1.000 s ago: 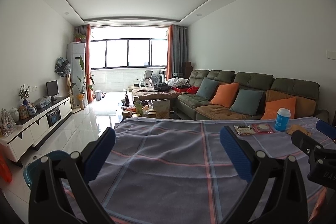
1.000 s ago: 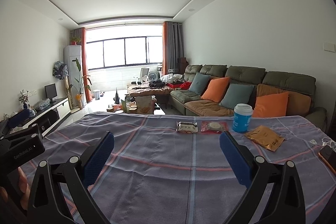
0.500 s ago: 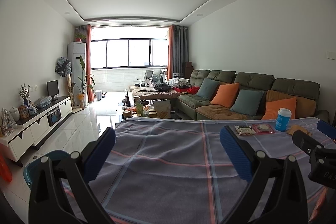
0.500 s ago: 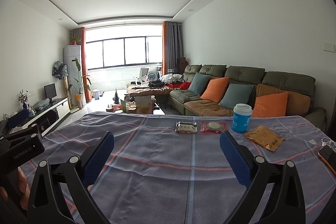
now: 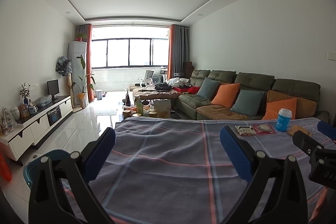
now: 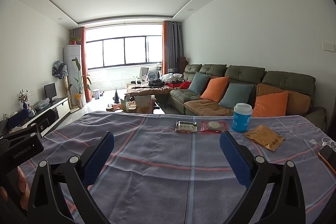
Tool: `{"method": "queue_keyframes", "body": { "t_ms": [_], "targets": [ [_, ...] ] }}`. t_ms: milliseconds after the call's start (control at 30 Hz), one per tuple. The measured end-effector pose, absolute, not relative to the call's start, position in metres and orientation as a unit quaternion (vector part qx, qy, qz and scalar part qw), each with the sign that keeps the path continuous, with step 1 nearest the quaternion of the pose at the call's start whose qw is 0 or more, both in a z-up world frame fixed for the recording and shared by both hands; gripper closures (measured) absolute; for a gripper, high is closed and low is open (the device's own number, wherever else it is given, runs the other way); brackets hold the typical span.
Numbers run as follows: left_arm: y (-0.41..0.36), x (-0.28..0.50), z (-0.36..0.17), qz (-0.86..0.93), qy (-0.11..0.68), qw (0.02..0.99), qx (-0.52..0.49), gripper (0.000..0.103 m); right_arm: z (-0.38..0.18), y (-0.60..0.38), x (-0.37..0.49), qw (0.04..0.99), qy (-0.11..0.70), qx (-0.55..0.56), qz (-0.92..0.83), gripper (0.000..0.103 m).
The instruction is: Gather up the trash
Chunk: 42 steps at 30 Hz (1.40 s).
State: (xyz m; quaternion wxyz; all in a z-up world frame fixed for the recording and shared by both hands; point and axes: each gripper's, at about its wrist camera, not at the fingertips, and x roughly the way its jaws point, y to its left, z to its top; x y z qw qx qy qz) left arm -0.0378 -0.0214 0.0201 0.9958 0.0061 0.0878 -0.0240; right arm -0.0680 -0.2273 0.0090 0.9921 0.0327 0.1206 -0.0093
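I hold my left gripper (image 5: 168,150) and right gripper (image 6: 167,152) fingers wide and empty, ready for the wrappers: green packet (image 6: 186,126), red packet (image 6: 213,126) and gold pouch (image 6: 264,137) beside the blue cup (image 6: 242,118), far across the worktop (image 6: 159,171).

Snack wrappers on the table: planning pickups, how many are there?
3. Green wrapper leftmost, red wrapper beside it, gold wrapper right of the blue cup. None looks hidden.
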Motion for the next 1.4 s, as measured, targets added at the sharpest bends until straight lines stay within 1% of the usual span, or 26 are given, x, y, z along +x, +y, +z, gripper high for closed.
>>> {"method": "queue_keyframes", "body": {
  "t_ms": [1400],
  "targets": [
    [-0.0218,-0.0310,0.0153,-0.029,0.093,0.995,0.005,0.003,0.0105,-0.2300,-0.0668,0.992,0.123,0.034,-0.009,0.003]
  ]
}}
